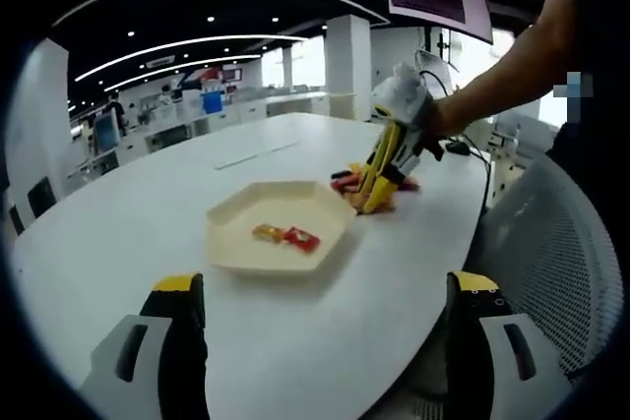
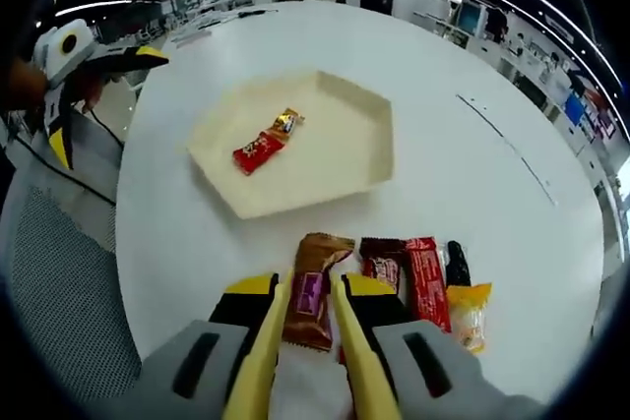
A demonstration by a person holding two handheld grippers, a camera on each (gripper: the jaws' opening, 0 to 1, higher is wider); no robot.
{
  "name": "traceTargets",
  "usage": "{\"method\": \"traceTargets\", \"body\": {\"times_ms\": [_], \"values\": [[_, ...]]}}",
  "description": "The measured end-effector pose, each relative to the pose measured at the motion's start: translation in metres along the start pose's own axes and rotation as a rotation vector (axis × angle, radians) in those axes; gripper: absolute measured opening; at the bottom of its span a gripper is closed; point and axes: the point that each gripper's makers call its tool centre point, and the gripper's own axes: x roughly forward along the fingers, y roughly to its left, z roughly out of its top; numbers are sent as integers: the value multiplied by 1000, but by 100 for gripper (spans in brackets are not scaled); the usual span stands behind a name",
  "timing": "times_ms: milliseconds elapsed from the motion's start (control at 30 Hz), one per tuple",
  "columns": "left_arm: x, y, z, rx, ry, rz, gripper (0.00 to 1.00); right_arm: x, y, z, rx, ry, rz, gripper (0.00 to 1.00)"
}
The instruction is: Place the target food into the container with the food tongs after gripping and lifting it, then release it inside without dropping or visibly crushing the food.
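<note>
Brown-wrapped and lying lengthwise between the two yellow tong blades, a snack bar [image 2: 313,290] sat on the white table [image 2: 512,66] directly ahead of the right gripper [image 2: 311,341]. In the right gripper view the tongs [image 2: 258,361] flanked the bar's near end, one blade on each side, close against the wrapper; whether they actually pinched it could not be told. The bar rested on the tabletop, outside the container. Just to its right lay a dark red packet [image 2: 382,261], a bright red packet [image 2: 427,282], a small black packet [image 2: 458,263] and a yellow packet [image 2: 470,314], side by side. Beyond the bar stood the cream hexagonal tray [image 2: 369,110], holding a red wrapped sweet [image 2: 258,150] and an orange wrapped sweet [image 2: 286,123] touching end to end.

In the left gripper view the left gripper [image 1: 325,341] hovered near the table edge with its jaws spread wide and nothing between them. Across the tray [image 1: 236,213], the right gripper [image 1: 379,199] reached down with its yellow tongs [image 1: 384,169] among the packets [image 1: 345,182] just beside the tray's far corner, a person's forearm [image 1: 502,76] behind it. A grey mesh chair [image 1: 561,263] stood at the right
</note>
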Motion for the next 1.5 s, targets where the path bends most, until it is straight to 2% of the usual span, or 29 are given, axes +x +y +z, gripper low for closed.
{"method": "traceTargets", "body": {"times_ms": [67,133,300,600,733,933,1000,1067,1233,1333,1400,1433,1500], "values": [[0,0,1,-7,2,4,99,-2,-3,-4,38,28,-6,22],[0,1,0,0,7,7,99,-3,-3,-4,28,27,-29,21],[0,1,0,5,2,5,99,-2,-2,-2,10,43,-34,19],[0,0,0,9,1,3,99,-8,-5,5,16,31,-34,18],[0,1,1,7,-2,1,99,-12,-8,7,46,24,-27,18],[-1,0,1,7,-4,1,99,-22,-15,14,25,17,-43,18],[-1,0,1,11,-5,0,99,-29,-20,20,34,4,-47,18],[-1,0,1,11,-6,2,99,-36,-25,30,0,-14,-70,18],[-2,2,1,7,-9,7,99,-49,-32,53,-21,-37,-78,18],[-1,1,2,10,-9,6,99,-55,-36,66,-34,-42,-77,19],[-2,2,1,8,-9,6,99,-58,-36,70,-42,-30,-66,19],[-2,1,2,6,-10,3,99,-58,-33,69,-39,-12,-35,19],[-2,-2,3,6,-21,-15,99,-60,-37,72,-54,-11,-48,19]]}}
